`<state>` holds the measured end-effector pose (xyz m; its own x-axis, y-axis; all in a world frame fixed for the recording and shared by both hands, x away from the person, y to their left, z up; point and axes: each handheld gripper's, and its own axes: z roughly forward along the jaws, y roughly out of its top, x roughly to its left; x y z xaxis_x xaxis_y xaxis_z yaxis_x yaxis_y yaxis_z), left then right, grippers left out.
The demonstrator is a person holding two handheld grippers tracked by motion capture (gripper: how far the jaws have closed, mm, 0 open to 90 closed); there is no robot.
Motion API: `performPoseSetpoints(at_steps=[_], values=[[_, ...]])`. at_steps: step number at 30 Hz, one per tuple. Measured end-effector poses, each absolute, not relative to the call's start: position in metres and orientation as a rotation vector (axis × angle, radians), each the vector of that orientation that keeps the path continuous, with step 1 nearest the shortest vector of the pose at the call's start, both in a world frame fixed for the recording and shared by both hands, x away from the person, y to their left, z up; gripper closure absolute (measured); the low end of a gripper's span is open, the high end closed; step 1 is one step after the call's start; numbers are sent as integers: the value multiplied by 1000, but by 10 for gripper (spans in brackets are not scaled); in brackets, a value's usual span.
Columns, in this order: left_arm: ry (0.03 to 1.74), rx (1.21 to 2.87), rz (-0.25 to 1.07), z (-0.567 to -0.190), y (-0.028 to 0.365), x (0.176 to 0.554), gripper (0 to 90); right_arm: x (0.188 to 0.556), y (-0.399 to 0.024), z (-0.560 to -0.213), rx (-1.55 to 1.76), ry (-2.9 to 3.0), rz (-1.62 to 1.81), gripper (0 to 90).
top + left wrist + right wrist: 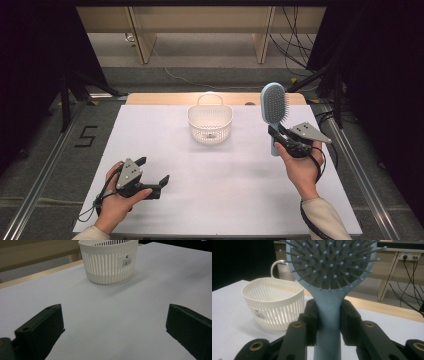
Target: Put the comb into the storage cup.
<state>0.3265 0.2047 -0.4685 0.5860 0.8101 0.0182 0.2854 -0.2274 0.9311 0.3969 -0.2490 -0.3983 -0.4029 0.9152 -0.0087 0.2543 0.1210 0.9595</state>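
Between right gripper (328, 322) jaws: hairbrush (329, 277) handle clamped; left gripper (152, 172) jaws wide.

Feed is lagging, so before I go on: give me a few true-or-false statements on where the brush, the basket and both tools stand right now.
1. The right tool is shut on the hairbrush at its handle. True.
2. The hairbrush lies flat on the table. False: it stands upright, bristle head up.
3. The left tool is open, with nothing between its jaws. True.
4. The hairbrush is already inside the white basket. False: it is held to the basket's right in the high view.
5. The basket lies tipped on its side. False: it stands upright.
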Motion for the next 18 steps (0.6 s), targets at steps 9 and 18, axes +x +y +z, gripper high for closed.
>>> performPoseSetpoints(at_steps=[9,18], values=[[899,1784,636,-468,205,326,10,400,-245,-396,1130,1754,1318,703],[899,1783,636,-468,205,326,10,402,-243,-395,1130,1747,1326,704]])
